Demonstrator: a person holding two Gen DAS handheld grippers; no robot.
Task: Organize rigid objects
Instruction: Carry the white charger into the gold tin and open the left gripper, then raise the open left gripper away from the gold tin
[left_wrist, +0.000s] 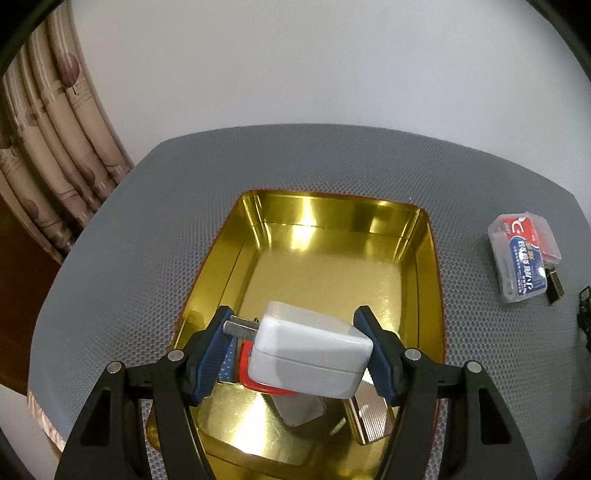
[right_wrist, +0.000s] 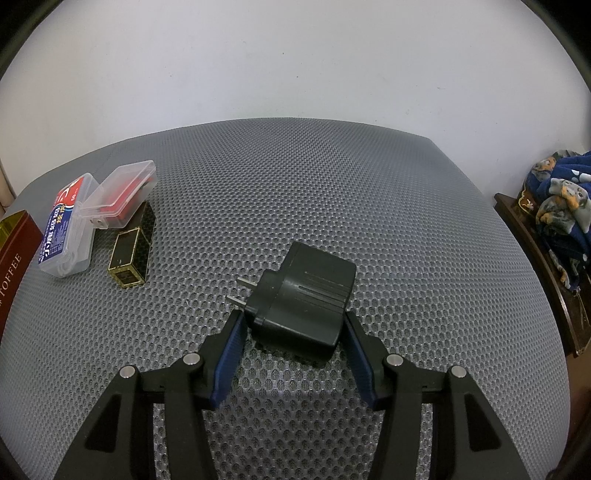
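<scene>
The left hand-held gripper (left_wrist: 295, 347) holds a white charger (left_wrist: 310, 356) between its blue pads, prongs pointing left, above the near part of a gold tin (left_wrist: 424, 236) that sits on the grey mesh table (left_wrist: 147, 229); beneath the charger lie a red-rimmed item (left_wrist: 245, 373), a white block (left_wrist: 301, 410) and a ribbed metallic piece (left_wrist: 371, 417), all on the tin's floor; a clear plastic box (left_wrist: 522, 258) with a red and blue label rests well apart on the table to the right. The right hand-held gripper (right_wrist: 293, 334) stands wide, its pads flanking a black plug adapter (right_wrist: 304, 299) that lies on the table, not clamping it; farther left sit two clear plastic cases (right_wrist: 92, 218) and a black-and-gold lipstick box (right_wrist: 133, 253), touching one another.
</scene>
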